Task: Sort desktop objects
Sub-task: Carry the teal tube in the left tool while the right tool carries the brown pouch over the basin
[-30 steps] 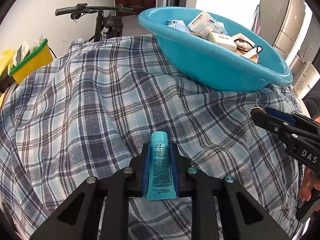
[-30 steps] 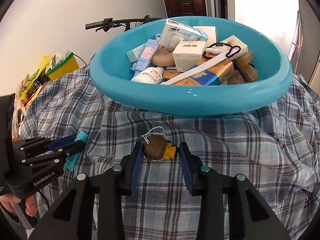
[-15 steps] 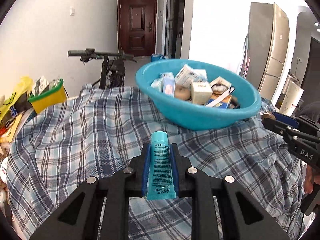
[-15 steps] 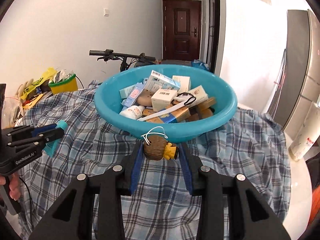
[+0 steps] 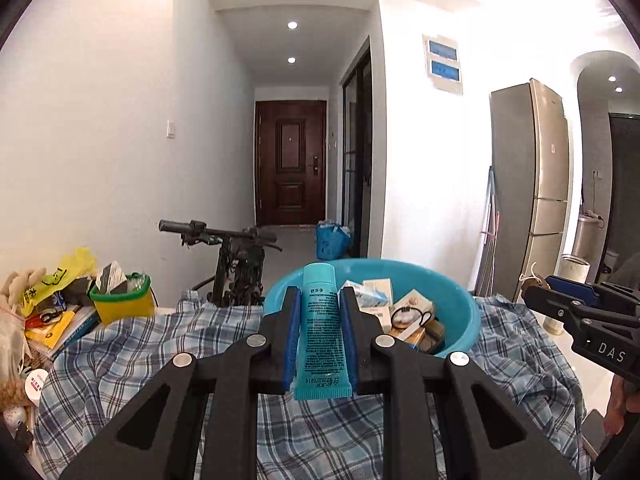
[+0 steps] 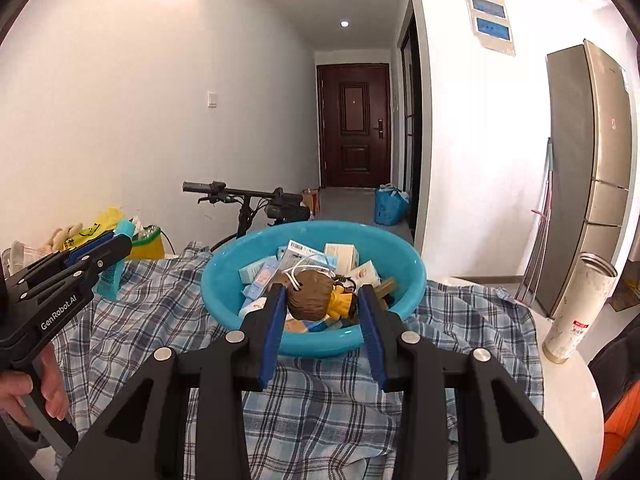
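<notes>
Teal tube [image 5: 321,328] clamped between the blue-padded fingers [image 5: 291,336] of the left gripper [image 5: 320,300]: the fingers press both long sides, the cap points forward beyond the tips, and the crimped end hangs behind the pads, off the cloth. Ahead of these fingers, partly hidden by them, stands the turquoise basin [image 5: 466,312], holding small cartons and a black hair tie [image 5: 412,314]. Basin and surface [image 5: 128,344] are separated by a blue plaid cloth. To the right of the left fingers the right gripper [image 5: 536,284] enters the view, level with the basin rim.

Right wrist view: the right gripper [image 6: 324,300] is closed about a small brown-haired figurine [image 6: 312,294] with a yellow body and a white cord loop; the left finger touches its head, while contact on the right side cannot be made out. The figurine is held clear of the cloth, in front of the basin [image 6: 404,280] as seen along the fingers. Left of these fingers, the left gripper [image 6: 120,240] appears with the tube [image 6: 114,276] in its grip. Right of them, a tall cylindrical flask [image 6: 580,308] stands on the bare surface [image 6: 572,392] beyond the cloth edge.
</notes>
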A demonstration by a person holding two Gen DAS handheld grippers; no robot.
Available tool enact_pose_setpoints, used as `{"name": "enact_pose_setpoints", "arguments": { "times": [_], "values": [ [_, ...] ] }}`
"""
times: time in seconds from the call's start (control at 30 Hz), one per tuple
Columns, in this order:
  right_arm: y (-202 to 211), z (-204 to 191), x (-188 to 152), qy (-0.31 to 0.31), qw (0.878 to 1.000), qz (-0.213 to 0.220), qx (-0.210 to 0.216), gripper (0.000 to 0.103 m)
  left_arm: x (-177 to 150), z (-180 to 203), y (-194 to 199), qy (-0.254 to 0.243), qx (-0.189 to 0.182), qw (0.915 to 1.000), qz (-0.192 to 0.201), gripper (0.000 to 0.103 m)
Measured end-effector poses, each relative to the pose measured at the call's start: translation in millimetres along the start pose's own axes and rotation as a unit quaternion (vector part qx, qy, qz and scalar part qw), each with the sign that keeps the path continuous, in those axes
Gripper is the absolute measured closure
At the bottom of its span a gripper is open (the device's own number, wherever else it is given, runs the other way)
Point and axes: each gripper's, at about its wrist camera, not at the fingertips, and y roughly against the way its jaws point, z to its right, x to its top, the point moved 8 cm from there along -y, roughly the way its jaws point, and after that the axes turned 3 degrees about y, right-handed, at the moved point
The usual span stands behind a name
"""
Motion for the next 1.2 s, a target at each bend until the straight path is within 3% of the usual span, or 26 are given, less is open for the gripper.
{"name": "enact_pose_setpoints", "arguments": {
  "times": [0.2, 0.4, 0.67, 1.0, 1.2],
  "values": [
    [32, -2, 30, 0.020, 0.998, 0.060, -0.008, 0.067, 27, 14, 20, 0.002, -0.007, 0.9995, 0.030, 0.082],
    [40, -12, 34, 0.025, 0.998, 0.057, 0.013, 0.067, 40, 22, 36, -0.018, -0.004, 0.9989, 0.043, 0.082],
    [49, -16, 38, 0.027, 0.997, 0.075, 0.017, 0.067, 45, 19, 41, -0.009, -0.004, 0.9990, 0.044, 0.082],
    [29, -13, 30, 0.010, 0.997, 0.077, 0.015, 0.067, 40, 27, 18, -0.034, -0.018, 0.9985, 0.040, 0.082],
    [-1, -8, 24, -0.006, 0.998, 0.067, 0.014, 0.067, 32, 31, -20, -0.033, -0.018, 0.9991, 0.022, 0.082]
  ]
}}
